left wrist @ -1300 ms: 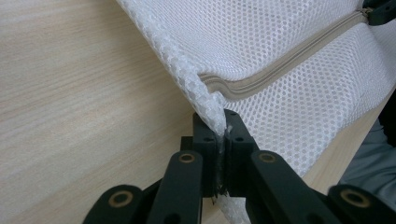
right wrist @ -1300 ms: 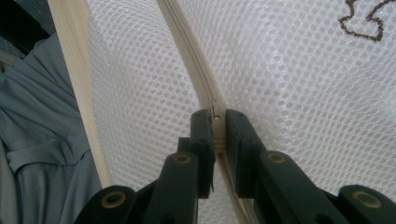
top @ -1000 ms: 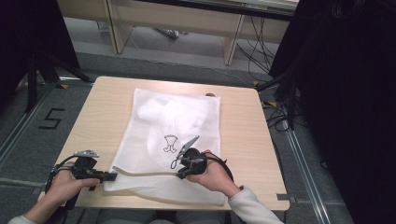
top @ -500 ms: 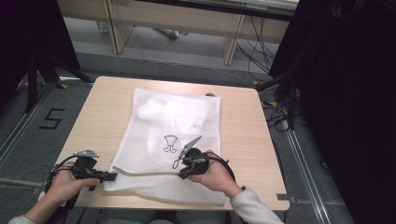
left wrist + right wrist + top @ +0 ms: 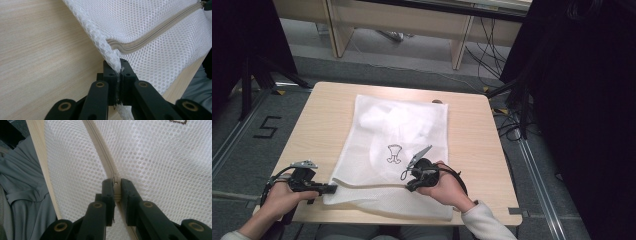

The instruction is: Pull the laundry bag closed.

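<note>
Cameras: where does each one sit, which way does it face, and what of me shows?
High view: above, looking forward and down at the table; both hands show.
Left gripper view: on the left gripper, jaws shut on the mesh bag edge.
Right gripper view: on the right gripper, jaws shut on the zipper.
All share the bag.

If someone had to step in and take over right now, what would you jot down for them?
Left tongs: shut on the corner edge of the white mesh bag, pinning it at the near left of the table.
Right tongs: shut on the bag's beige zipper, about at the zipper pull, though the pull itself is hard to make out.
The bag lies flat mid-table, with something white inside at the far end.
Done: both grips are set.
Left: probably slide the zipper along while the left tongs hold the bag taut. Which way it should run is not clear.
</note>
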Demonstrator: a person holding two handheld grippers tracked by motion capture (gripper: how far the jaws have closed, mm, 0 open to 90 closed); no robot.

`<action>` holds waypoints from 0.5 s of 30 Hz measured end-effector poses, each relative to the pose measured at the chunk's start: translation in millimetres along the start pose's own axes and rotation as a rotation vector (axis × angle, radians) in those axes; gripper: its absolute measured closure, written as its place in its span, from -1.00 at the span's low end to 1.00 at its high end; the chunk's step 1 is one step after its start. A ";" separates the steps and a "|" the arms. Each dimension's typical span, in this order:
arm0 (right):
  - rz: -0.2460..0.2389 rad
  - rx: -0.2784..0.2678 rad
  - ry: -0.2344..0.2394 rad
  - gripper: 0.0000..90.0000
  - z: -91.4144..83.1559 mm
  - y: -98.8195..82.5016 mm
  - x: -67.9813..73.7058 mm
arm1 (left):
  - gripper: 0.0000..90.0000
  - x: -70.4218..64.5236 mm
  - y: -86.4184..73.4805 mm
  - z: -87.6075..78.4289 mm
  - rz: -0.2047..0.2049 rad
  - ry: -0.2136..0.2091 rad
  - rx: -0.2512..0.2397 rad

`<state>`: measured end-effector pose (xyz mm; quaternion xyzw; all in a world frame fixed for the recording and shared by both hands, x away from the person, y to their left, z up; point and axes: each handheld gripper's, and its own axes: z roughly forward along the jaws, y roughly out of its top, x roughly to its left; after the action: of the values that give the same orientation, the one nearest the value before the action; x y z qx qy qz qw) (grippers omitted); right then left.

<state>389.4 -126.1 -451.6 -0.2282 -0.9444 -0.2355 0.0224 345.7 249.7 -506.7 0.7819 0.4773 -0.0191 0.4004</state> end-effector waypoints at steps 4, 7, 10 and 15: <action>-0.004 -0.002 0.000 0.83 -0.9 -2.0 -0.5 | 0.90 -0.1 0.0 0.1 0.000 0.001 -0.001; 0.015 0.007 -0.006 0.83 -1.7 -3.4 -0.1 | 0.90 -0.1 0.0 0.1 -0.001 0.000 0.001; 0.032 0.008 -0.002 0.83 -2.9 -4.9 -0.1 | 0.90 0.0 0.0 0.0 -0.002 -0.001 0.000; 0.004 -0.005 -0.005 0.83 -3.6 -7.3 -2.6 | 0.90 0.0 -0.1 0.0 -0.001 0.001 0.000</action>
<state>388.2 -134.6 -452.0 -0.2308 -0.9434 -0.2373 0.0197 345.7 249.7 -506.7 0.7816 0.4781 -0.0190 0.4003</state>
